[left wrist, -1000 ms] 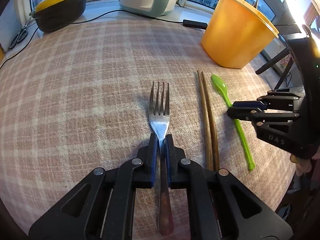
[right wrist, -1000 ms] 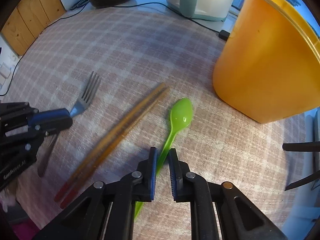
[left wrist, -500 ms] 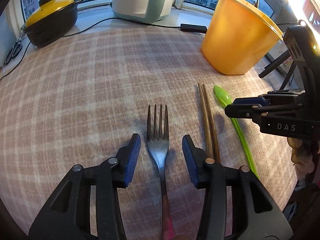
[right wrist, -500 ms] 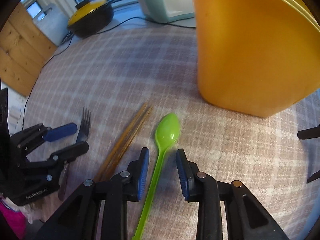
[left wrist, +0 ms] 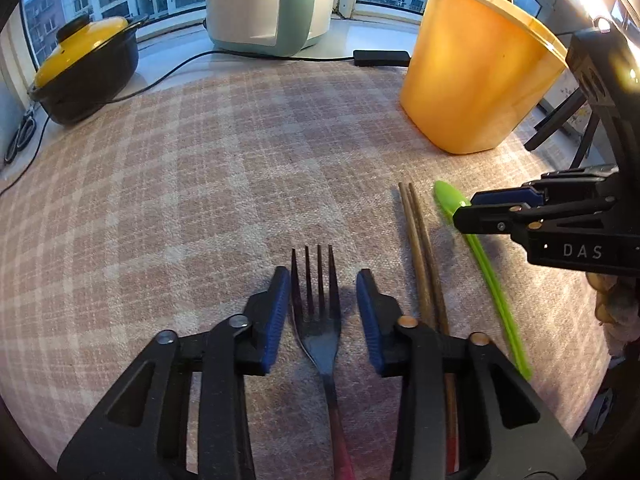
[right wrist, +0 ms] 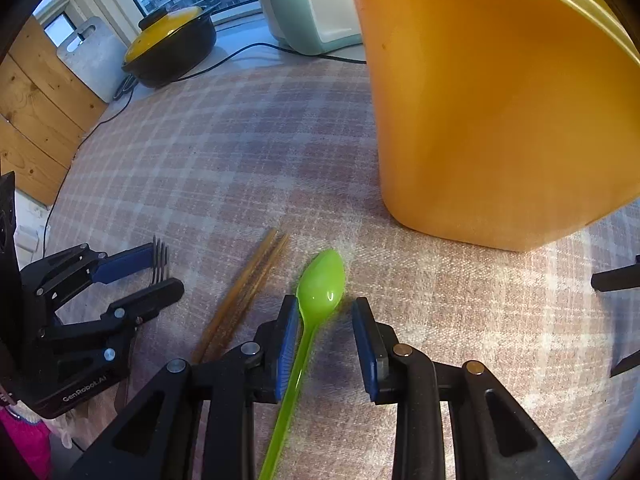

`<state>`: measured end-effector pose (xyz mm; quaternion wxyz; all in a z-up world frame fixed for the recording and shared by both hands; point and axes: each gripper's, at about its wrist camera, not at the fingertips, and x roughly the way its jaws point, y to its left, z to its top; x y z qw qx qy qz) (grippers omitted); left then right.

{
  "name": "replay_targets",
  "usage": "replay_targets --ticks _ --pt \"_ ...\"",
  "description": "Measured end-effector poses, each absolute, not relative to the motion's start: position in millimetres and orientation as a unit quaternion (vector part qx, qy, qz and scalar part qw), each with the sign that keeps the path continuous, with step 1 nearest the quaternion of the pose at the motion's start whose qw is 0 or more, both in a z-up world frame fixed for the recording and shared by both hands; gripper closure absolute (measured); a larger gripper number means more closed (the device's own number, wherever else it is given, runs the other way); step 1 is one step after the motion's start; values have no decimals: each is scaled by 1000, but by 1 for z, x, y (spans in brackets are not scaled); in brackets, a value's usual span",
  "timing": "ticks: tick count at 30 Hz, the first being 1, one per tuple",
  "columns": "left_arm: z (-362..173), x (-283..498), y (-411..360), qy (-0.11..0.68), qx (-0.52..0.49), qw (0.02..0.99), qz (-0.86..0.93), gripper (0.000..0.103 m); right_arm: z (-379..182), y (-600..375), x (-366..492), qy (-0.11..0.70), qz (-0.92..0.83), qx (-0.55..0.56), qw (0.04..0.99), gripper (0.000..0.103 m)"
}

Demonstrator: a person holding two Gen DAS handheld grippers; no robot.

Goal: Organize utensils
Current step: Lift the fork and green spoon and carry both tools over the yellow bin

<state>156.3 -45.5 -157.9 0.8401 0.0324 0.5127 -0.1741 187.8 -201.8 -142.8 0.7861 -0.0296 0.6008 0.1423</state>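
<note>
The left gripper (left wrist: 323, 280) hangs over the checked cloth of the surface (left wrist: 192, 184) with its blue-padded fingers (left wrist: 276, 312) parted a moderate way; its jaws, which had been opening, have just narrowed a little, and the metal fork (left wrist: 318, 320) lies flat on the cloth between them, tines pointing away from the camera and the dark handle running back under the gripper body. The left pad sits just beside the fork's outer tine, the right pad clearly apart from it, so nothing is clamped. Just to the right of the fork lie the wooden chopsticks (left wrist: 420, 252), side by side and touching, and beyond them the green spoon (right wrist: 320, 292). The right gripper (right wrist: 326, 312) stands over that spoon, fingers (right wrist: 366, 340) likewise parted after opening up, holding nothing: the spoon's bowl shows between and just ahead of the tips, and its handle passes close along the left pad, tilting back toward the lower left. In the right wrist view the left gripper shows at the left edge with the fork tines between its fingers. The orange container (left wrist: 476, 80) stands upright on the cloth beyond the spoon, near it but not touching. A yellow-lidded black pot (left wrist: 84, 68) and a pale green appliance (left wrist: 272, 4) sit at the far side by the window.
</note>
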Motion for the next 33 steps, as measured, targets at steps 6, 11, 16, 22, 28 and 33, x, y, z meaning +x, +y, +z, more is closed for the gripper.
replay_targets --ticks 6,11,16,22,28,33 --pt "-159 157 -45 510 40 842 -170 80 -145 -193 198 601 132 -46 787 75" --pt "-155 156 -41 506 33 846 -166 80 -148 -177 200 600 123 -93 785 78" --pt "-145 152 -37 496 25 852 -166 80 -143 -179 197 589 133 -76 793 79" --pt "-128 144 -35 480 20 860 -171 80 -120 -195 179 556 142 -66 817 79" --pt "-110 135 -36 464 20 868 -177 80 -92 -205 156 517 139 -67 842 79" --pt "-95 129 -34 448 16 876 -179 80 -73 -210 143 490 133 -76 858 79"
